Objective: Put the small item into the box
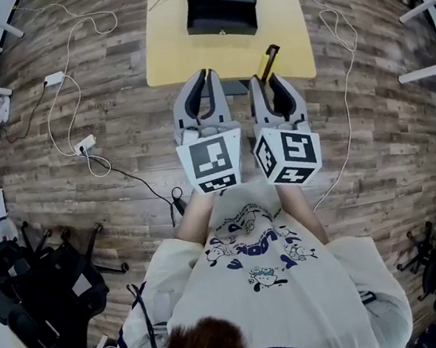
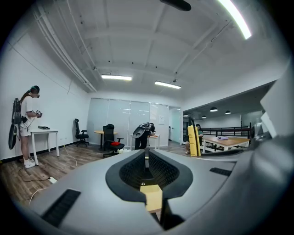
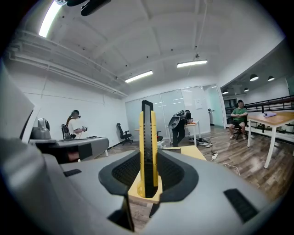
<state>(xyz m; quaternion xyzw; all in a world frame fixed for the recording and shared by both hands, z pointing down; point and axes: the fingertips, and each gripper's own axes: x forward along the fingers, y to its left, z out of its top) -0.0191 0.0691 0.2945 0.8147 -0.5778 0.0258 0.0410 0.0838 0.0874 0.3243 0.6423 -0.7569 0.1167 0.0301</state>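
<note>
An open black box [image 1: 221,4] stands at the far side of the light wooden table [image 1: 177,54]. Both grippers hover side by side over the table's near edge, pointing level across the room. My right gripper [image 1: 269,77] [image 3: 147,158] is shut on a yellow and black utility knife [image 1: 268,61] [image 3: 147,147], which stands upright out of the jaws. My left gripper [image 1: 204,74] [image 2: 147,158] is shut with nothing between its jaws. In the left gripper view the knife [image 2: 194,137] shows off to the right.
White cables and a power strip [image 1: 83,144] lie on the wooden floor at the left, and another cable [image 1: 340,39] runs down the right. Office chairs [image 1: 48,281] stand at the lower left. A person [image 2: 26,124] stands far off by a white desk.
</note>
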